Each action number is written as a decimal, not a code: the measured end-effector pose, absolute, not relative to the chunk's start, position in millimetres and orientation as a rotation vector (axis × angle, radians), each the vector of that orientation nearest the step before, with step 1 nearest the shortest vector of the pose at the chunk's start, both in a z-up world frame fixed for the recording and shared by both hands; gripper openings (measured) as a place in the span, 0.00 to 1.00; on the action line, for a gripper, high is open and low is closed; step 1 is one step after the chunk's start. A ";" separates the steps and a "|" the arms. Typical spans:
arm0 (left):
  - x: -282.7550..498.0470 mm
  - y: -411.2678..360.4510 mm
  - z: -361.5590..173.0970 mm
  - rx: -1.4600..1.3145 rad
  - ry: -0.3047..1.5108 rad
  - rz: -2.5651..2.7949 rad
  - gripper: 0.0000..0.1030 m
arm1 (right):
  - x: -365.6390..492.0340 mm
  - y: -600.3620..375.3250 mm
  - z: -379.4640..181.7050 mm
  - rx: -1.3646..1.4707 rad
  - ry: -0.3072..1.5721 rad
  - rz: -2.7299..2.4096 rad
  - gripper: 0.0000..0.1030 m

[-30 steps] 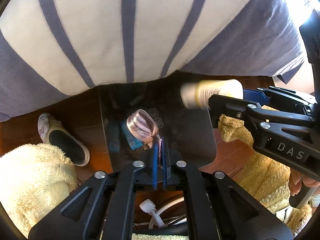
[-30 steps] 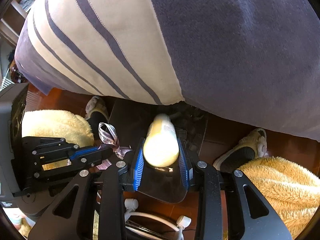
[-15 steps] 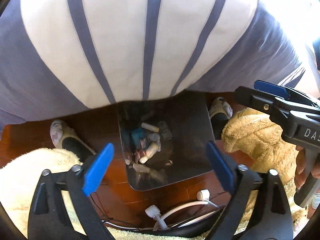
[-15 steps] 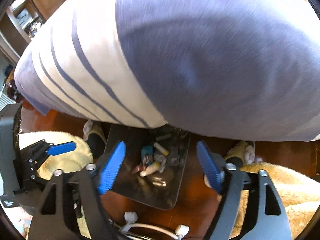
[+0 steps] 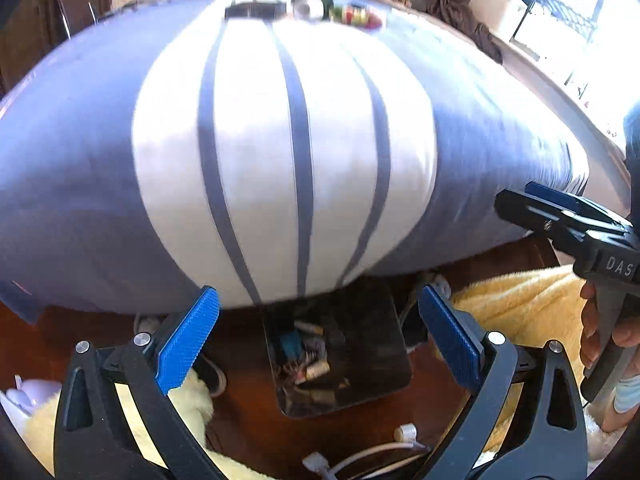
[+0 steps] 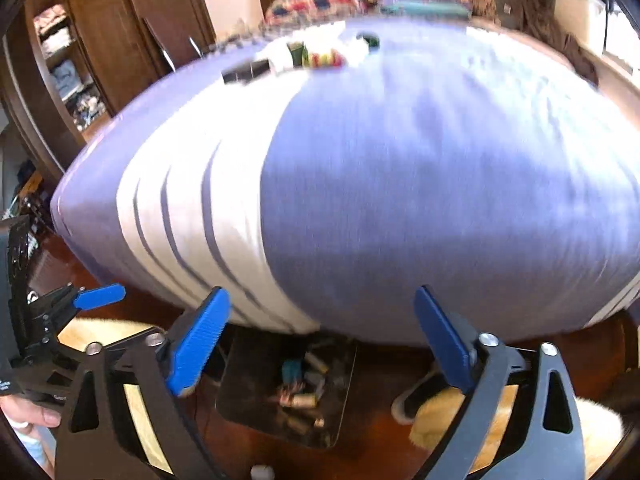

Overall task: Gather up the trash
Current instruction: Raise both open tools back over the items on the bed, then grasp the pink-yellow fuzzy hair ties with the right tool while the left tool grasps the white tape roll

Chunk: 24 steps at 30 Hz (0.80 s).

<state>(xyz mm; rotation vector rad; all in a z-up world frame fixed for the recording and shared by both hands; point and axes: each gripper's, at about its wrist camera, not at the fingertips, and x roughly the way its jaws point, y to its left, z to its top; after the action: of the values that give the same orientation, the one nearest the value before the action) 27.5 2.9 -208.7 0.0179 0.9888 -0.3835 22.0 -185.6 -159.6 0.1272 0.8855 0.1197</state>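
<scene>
Both tongs have risen from the bin [image 5: 384, 344] since a second ago, when the left tongs [image 5: 316, 344] pinched a ribbon and the right tongs [image 6: 320, 344] gripped a pale bottle; that trash [image 5: 304, 356] now lies loose in the bin. Each pair of jaws stands wide and is widening further, with nothing between the blue pads [image 5: 188, 340]. Seen between both sets of pads, the dark bin sits on the wooden floor [image 5: 244, 420] just under the edge of the striped bed [image 5: 280, 152], well below the tongs. From the left wrist, the right tongs [image 5: 560, 216] appear to the right of the bin, gripped by a hand [image 5: 608, 344]; from the right wrist, the left tongs [image 6: 80, 300] show to the bin's left. Fluffy yellow rugs [image 5: 516, 304] flank the bin, and white cables [image 5: 360, 452] lie on its near side. Inside the bin the pieces are small and blurred, hard to tell apart. The bed overhangs the bin's far rim, and small things [image 5: 348, 14] on the bedcover are too smeared to name.
</scene>
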 end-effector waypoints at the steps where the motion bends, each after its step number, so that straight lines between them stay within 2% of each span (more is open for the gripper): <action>1: 29.5 3.9 -203.4 0.019 0.977 -0.381 0.92 | 23.6 -186.2 -152.7 0.120 0.868 0.121 0.93; 12: 76.8 14.2 -131.9 0.056 0.804 -0.334 0.92 | 69.8 -186.9 -94.6 0.058 0.723 0.126 0.93; 24: 169.9 8.8 -132.6 0.053 0.808 -0.323 0.92 | 166.0 -205.0 -102.6 0.048 0.756 0.051 0.94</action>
<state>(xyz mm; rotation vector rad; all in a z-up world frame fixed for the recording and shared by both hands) 169.9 8.8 -132.6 0.0527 0.8079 -0.3229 166.0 -205.0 -102.6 0.0475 0.7560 0.0512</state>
